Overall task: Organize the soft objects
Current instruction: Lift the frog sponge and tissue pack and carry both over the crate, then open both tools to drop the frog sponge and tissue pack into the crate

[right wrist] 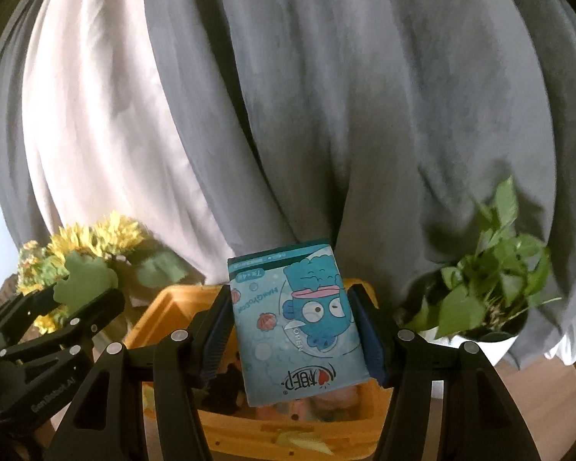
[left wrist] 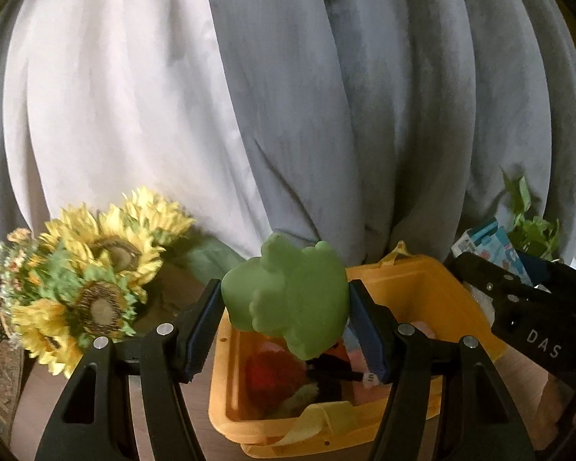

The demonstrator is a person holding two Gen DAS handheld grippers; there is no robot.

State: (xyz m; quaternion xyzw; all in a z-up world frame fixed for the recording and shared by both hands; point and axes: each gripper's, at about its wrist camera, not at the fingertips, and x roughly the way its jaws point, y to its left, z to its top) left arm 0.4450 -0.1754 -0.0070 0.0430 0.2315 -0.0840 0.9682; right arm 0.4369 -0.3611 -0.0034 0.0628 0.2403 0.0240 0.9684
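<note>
My left gripper [left wrist: 286, 320] is shut on a soft green frog toy [left wrist: 292, 296] and holds it above the near end of a yellow bin [left wrist: 414, 288]. The bin holds a red plush [left wrist: 272, 372] and other soft items. My right gripper [right wrist: 292, 334] is shut on a blue tissue pack with a cartoon fish [right wrist: 299, 326] and holds it over the same yellow bin [right wrist: 165, 307]. The left gripper with the frog toy [right wrist: 84, 280] shows at the left of the right wrist view. The right gripper's body [left wrist: 526, 307] shows at the right of the left wrist view.
A bunch of artificial sunflowers [left wrist: 92, 280] stands left of the bin. A potted green plant [right wrist: 491, 288] stands to its right. White and grey curtains [left wrist: 249, 96] hang close behind. The bin sits on a wooden surface [left wrist: 34, 415].
</note>
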